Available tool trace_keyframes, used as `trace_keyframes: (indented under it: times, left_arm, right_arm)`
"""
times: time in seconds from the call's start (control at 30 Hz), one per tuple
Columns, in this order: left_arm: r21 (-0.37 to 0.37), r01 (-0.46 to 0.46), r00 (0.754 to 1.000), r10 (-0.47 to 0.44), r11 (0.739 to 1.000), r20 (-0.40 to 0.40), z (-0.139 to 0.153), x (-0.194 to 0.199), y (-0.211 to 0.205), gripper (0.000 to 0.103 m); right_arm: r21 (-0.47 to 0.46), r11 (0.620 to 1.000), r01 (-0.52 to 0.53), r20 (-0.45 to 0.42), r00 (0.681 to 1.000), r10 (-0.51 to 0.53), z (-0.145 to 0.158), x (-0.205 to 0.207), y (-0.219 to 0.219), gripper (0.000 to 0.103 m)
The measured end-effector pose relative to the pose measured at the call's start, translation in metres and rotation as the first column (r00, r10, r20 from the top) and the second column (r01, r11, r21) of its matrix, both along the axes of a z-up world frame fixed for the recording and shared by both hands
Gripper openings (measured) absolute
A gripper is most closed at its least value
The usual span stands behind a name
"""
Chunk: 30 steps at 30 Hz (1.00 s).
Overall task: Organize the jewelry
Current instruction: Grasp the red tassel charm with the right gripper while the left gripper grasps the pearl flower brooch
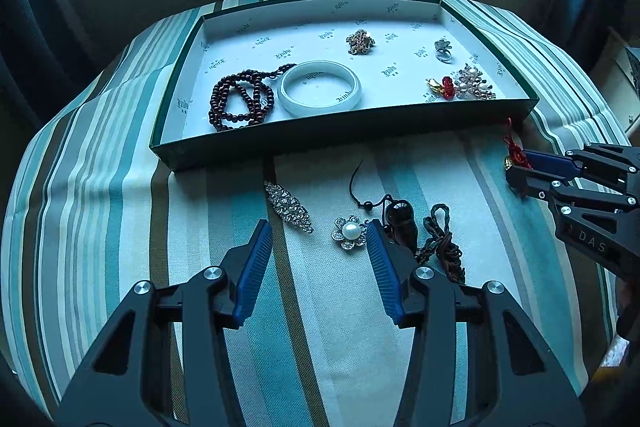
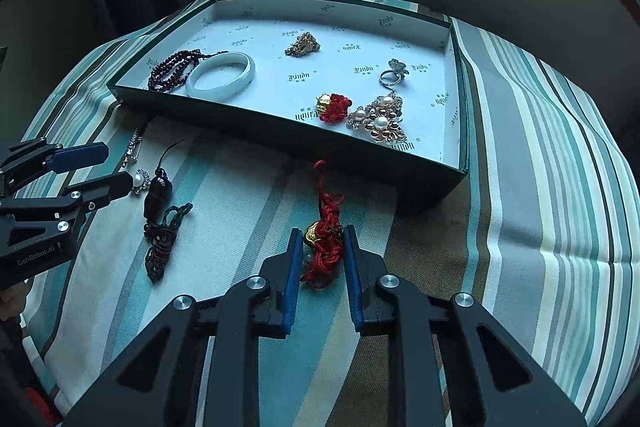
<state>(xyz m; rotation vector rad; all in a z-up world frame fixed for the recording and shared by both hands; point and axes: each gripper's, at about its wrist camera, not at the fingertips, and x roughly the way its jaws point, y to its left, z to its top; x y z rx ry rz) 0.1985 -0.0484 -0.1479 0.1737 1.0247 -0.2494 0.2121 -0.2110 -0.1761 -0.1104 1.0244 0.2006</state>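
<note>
A green box (image 1: 352,131) (image 2: 280,131) lined with white paper holds dark red beads (image 1: 240,99), a white bangle (image 1: 320,87), a gold brooch (image 1: 360,42), a ring (image 1: 443,50), a red knot charm (image 1: 446,87) and a pearl brooch (image 1: 474,85). On the striped cloth lie a silver clip (image 1: 289,207), a pearl flower brooch (image 1: 350,231), a black pendant (image 1: 400,219) and a braided cord (image 1: 440,243). My left gripper (image 1: 318,231) is open, its right finger beside the pearl flower brooch. My right gripper (image 2: 322,239) has closed around a red knot charm with a gold bead (image 2: 326,231).
The striped cloth (image 2: 540,187) covers a rounded table that drops off at all edges. A dark wall and curtains stand behind the box. In the right wrist view the left gripper (image 2: 96,167) reaches in from the left edge.
</note>
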Motion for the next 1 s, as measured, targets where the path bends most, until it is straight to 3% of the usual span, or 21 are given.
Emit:
trace_keyframes:
  times: [0.07, 0.1, 0.4, 0.63, 1.0]
  left_arm:
    - [0.0, 0.005, 1.0, -0.005, 1.0, -0.003, -0.001, 0.0, -0.003, 0.047]
    - [-0.001, 0.009, 1.0, -0.009, 1.0, -0.006, -0.003, 0.001, -0.004, 0.04]
    - [-0.003, 0.016, 0.999, -0.016, 1.0, -0.036, -0.014, 0.006, -0.01, 0.038]
    - [-0.016, 0.036, 0.999, -0.037, 0.999, -0.037, -0.014, 0.008, -0.012, 0.021]
    - [-0.008, 0.045, 0.999, -0.045, 0.999, -0.029, -0.013, 0.006, -0.012, 0.02]
  right_arm:
    - [0.003, 1.0, -0.001, 0.0, 1.0, 0.001, 0.001, 0.0, 0.0, 0.021]
    - [0.005, 1.0, -0.001, 0.0, 1.0, 0.001, 0.001, 0.0, 0.0, 0.021]
    - [0.018, 1.0, 0.004, 0.001, 1.0, -0.004, 0.002, 0.0, -0.003, 0.021]
    - [0.02, 1.0, 0.002, -0.008, 1.0, -0.002, -0.001, 0.0, -0.003, 0.021]
    - [0.018, 1.0, 0.001, -0.011, 1.0, -0.001, -0.001, 0.001, -0.003, 0.021]
